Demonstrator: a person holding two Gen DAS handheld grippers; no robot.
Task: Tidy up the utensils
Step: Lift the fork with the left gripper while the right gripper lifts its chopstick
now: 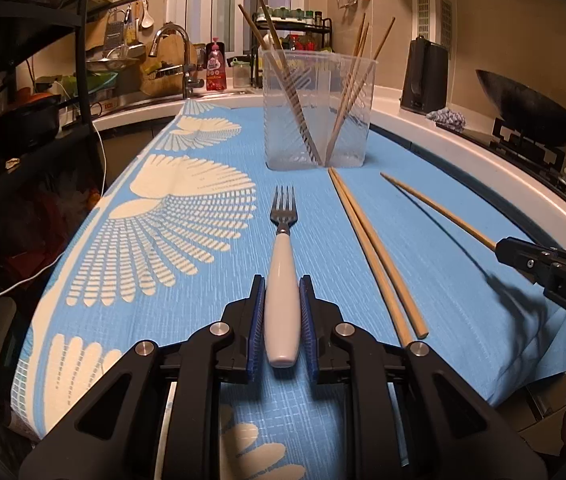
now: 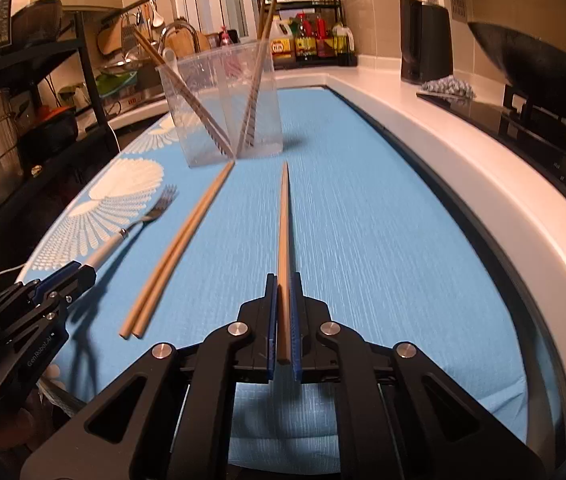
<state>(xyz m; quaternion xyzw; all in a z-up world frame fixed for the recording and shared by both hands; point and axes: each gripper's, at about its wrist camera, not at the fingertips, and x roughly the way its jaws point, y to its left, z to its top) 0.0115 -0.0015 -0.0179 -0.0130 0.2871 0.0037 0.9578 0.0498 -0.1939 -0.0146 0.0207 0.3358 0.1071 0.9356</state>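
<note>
My left gripper (image 1: 282, 300) clamps the white handle of the fork (image 1: 283, 240), tines pointing ahead toward the clear plastic container (image 1: 317, 108). My right gripper (image 2: 283, 292) pinches a single chopstick (image 2: 284, 232). Only the right view shows the oil bottles (image 2: 315, 42) beyond; a loose chopstick pair (image 2: 179, 248) lies on the blue cloth (image 2: 383, 220) between both tools.

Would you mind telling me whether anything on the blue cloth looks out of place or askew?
Nothing is spilled or damaged. The clear container stands upright with chopsticks inside. A loose chopstick pair lies in front of it. The left gripper clamps the fork; the right gripper clamps a single chopstick.
</note>
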